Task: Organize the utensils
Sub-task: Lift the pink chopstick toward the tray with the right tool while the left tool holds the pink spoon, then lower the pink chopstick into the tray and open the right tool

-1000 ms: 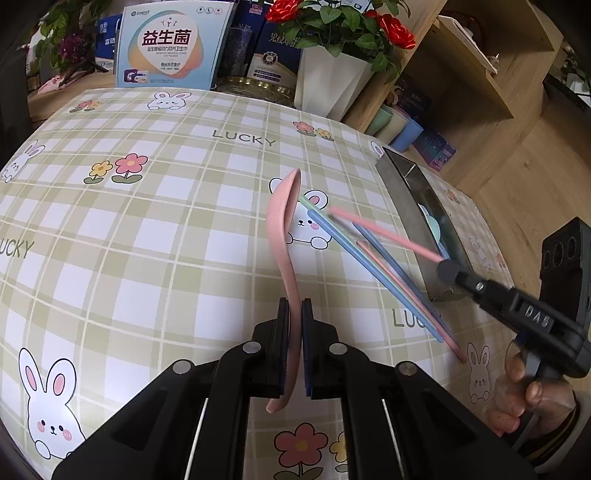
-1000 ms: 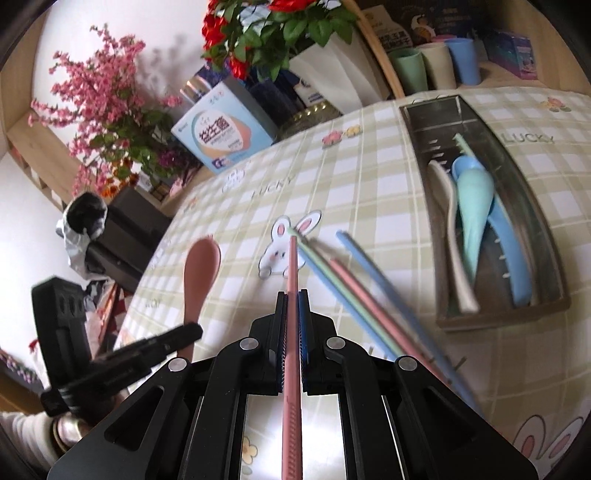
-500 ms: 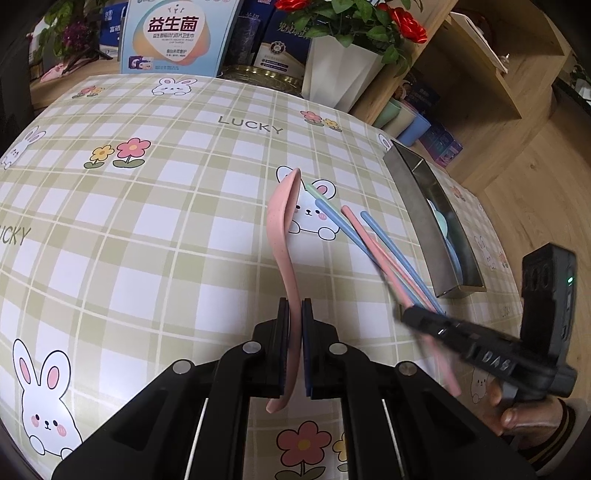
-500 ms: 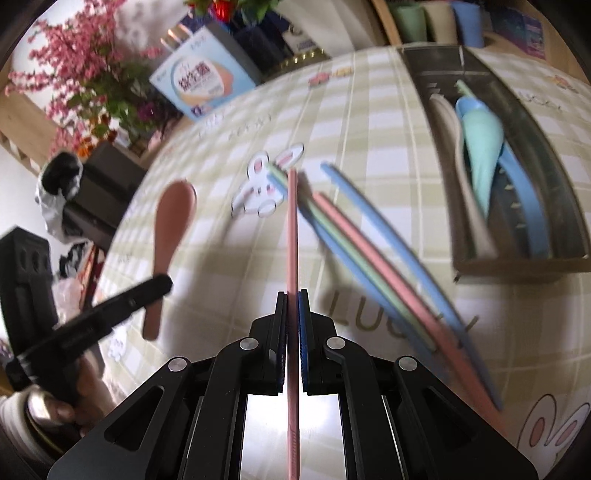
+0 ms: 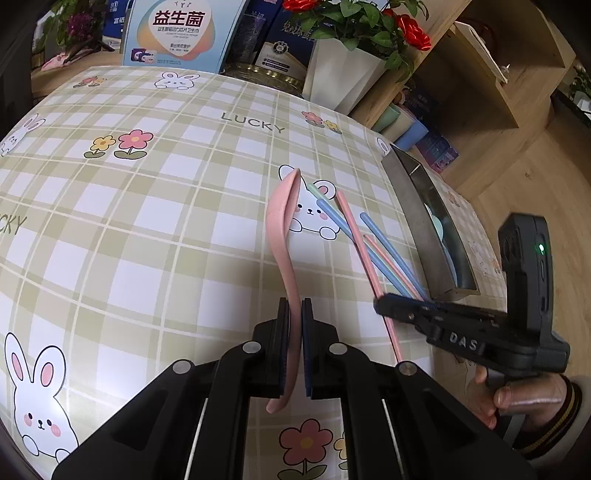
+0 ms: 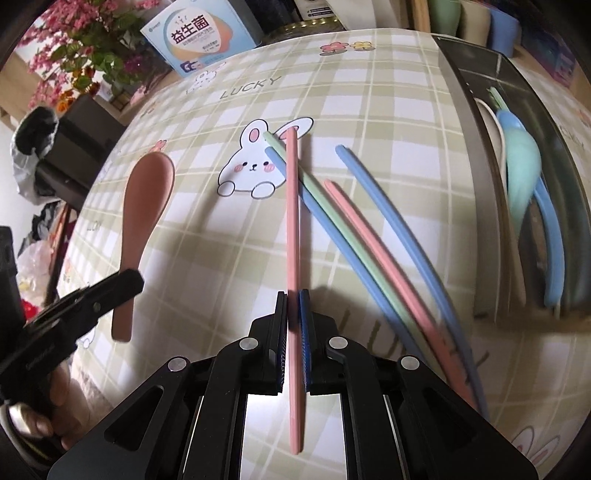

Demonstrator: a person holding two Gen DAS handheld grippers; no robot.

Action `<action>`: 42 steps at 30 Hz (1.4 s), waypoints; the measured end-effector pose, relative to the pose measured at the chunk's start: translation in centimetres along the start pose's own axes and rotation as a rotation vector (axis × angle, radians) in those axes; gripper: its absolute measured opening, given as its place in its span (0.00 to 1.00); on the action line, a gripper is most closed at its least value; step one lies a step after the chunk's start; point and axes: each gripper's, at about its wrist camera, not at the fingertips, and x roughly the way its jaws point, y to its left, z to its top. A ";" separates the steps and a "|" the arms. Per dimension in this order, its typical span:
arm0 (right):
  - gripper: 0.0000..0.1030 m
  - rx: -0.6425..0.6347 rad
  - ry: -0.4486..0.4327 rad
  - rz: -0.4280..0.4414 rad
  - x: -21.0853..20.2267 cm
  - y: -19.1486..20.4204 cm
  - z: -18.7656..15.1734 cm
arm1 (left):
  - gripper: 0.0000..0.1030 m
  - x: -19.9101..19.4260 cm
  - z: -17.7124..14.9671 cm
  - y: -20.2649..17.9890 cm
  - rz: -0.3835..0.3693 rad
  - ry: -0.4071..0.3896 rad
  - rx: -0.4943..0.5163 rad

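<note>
My left gripper [image 5: 294, 306] is shut on the handle of a pink spoon [image 5: 280, 229], held above the checked tablecloth with its bowl pointing away. My right gripper [image 6: 294, 299] has a pink chopstick [image 6: 292, 206] between its pads, and its jaws are opening. The chopstick's far tip lies across the green chopstick [image 6: 325, 199] and a blue chopstick [image 6: 332, 236] by the bunny print. Another pink chopstick [image 6: 369, 229] and a second blue one [image 6: 388, 206] lie loose beside them. To the right, a metal tray [image 6: 472, 147] holds mint [image 6: 522, 166], blue [image 6: 550, 229] and white [image 6: 495, 129] spoons.
A white flower pot [image 5: 340, 81] with red roses, boxes and a blue-and-white carton [image 5: 177, 33] stand along the table's far edge. Pastel cups [image 6: 472, 18] sit behind the tray. The table drops away past the tray. A hand [image 5: 517, 402] holds the right gripper's grip.
My right gripper has come down and tilted toward the table, bringing the pink chopstick onto the loose chopsticks. The left gripper has stayed in place with the spoon.
</note>
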 end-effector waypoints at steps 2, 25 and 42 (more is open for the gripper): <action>0.07 -0.015 0.002 -0.013 0.3 0.4 0.6 | 0.06 0.0 0.0 0.2 -0.001 -0.001 -0.005; 0.07 -0.166 -0.063 -0.112 1.8 2.6 3.4 | 0.06 -0.2 -0.1 0.3 0.013 -0.003 -0.008; 0.06 0.063 -0.358 0.020 -8.0 -6.1 2.0 | 0.06 -0.3 1.4 -1.6 0.041 -0.010 0.037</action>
